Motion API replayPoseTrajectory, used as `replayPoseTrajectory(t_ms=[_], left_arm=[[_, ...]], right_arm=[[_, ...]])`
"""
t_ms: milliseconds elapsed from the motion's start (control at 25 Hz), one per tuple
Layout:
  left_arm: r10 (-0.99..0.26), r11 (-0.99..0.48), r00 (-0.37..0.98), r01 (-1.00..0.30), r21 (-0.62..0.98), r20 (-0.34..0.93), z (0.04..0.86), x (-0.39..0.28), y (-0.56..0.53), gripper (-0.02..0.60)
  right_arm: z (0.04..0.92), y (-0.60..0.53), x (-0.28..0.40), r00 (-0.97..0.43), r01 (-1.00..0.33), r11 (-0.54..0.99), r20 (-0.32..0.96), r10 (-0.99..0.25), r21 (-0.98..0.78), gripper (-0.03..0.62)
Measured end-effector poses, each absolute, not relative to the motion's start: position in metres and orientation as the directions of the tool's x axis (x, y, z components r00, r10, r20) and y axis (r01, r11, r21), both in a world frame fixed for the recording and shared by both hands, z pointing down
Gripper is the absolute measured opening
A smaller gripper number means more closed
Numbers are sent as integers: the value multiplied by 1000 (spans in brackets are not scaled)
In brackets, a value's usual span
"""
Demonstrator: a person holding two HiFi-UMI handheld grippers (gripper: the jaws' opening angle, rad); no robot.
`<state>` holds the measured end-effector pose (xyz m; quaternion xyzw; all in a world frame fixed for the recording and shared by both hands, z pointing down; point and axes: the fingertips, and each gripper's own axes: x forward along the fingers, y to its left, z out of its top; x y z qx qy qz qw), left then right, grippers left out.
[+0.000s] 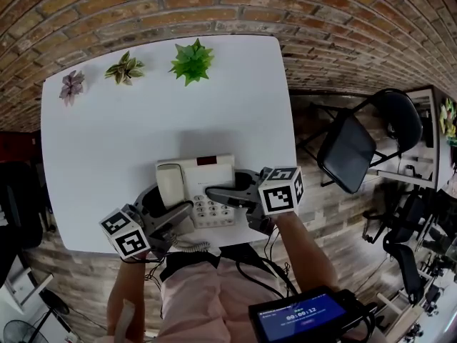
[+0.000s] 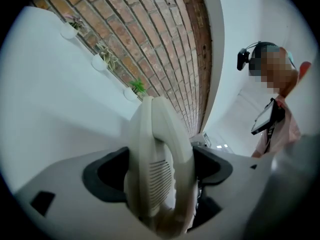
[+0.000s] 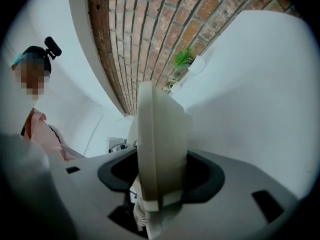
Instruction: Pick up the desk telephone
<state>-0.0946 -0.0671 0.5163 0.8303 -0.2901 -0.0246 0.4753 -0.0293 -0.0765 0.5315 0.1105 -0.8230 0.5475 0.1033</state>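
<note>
Desk telephone [image 1: 196,183] sits at the near edge of the white surface [image 1: 107,134], approx centre, right in front of the person. Three small plants [image 1: 191,61] stand well apart from it along the far edge. Step in hand, as I read it: secure a two-sided hold & lift the whole set.

To do it well: raise both sides together, slow & level. The handset [image 1: 171,184] only rests in its cradle on the phone's left, so any tilt could let it slip out of the base. The left hold looks to be on the handset, not the body, so the right side prob. carries the weight; left shouldn't lead. Coiled cord [image 1: 187,246] hangs off the near edge just beside the left claw [image 1: 173,214] and could snag. Squeeze firm, no harder: smooth rounded plastic.

Left claw: spread wide, handset upright between its jaws, both dark pads against its sides, so a grip. Right claw [image 1: 214,194]: roughly half spread, clamped on the phone body from the right side, pads touching both faces of the slab. Can't tell whether the phone is clear of the surface.
</note>
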Motion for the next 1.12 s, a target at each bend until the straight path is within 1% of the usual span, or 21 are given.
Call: replayPoseTrajectory(t_ms=[240,400,600,760,920,1120], left_arm=[[-461,-379,854,-434,817,240,518,-88,-68,413],[-469,-363,845,-449,816,257,519,-89,-70,413],[-482,-379,835,-473,796,266,514,-89,-66,410],[-508,-389,820,-491,779,263,501,-91,-69,410],[-503,-406,820,-504,762,275,492,-90,-71,410],[-516,-431,808,-531,730,284,453,-81,-59,410]], right_arm=[[532,-71,-25,-956,-285,364,292,-36,-887,238],[533,-73,-26,-956,-289,365,289,-57,-885,232],[527,-73,-28,-956,-282,412,292,-40,-867,232],[515,-77,-28,-963,-259,428,267,-44,-866,232],[507,-80,-28,-965,-254,448,259,-51,-857,232],[466,-70,-21,-971,-225,494,235,-42,-840,233]])
